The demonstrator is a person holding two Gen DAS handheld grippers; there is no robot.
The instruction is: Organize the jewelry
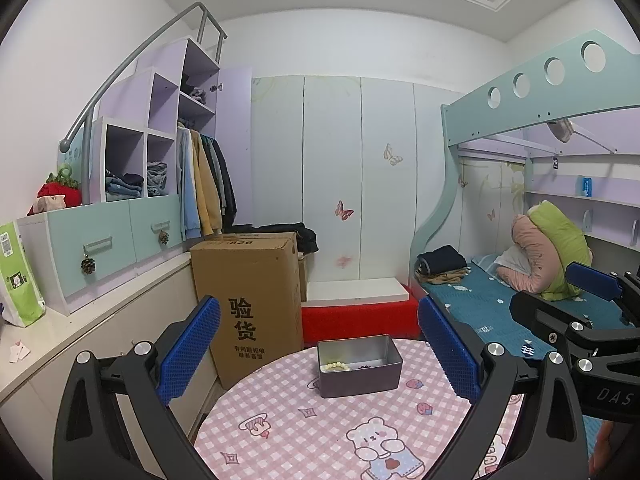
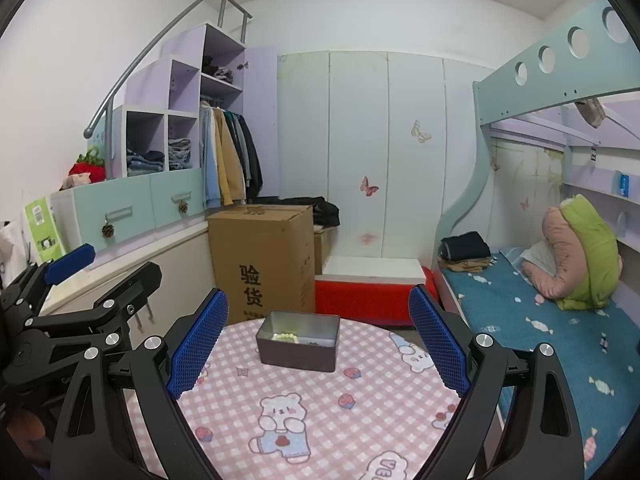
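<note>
A grey metal tin (image 1: 360, 376) stands open on the far side of a round table with a pink checked cloth (image 1: 304, 432). Inside lie a pale bead bracelet (image 1: 336, 367) and a few dark beads (image 1: 365, 367). My left gripper (image 1: 320, 304) hovers open in front of the tin, nothing between its blue pads. My right gripper (image 2: 319, 294) is likewise open and empty, facing the same tin (image 2: 298, 346) with the pale bracelet (image 2: 285, 337) showing inside. Each gripper appears at the edge of the other's view: the right gripper (image 1: 560, 296) and the left gripper (image 2: 104, 270).
A tall cardboard box (image 1: 248, 300) and a red bench (image 1: 360, 316) stand just beyond the table. A bed with blue bedding (image 1: 500, 312) runs along the right, a white counter (image 1: 80, 332) with a green bag (image 1: 16, 276) along the left.
</note>
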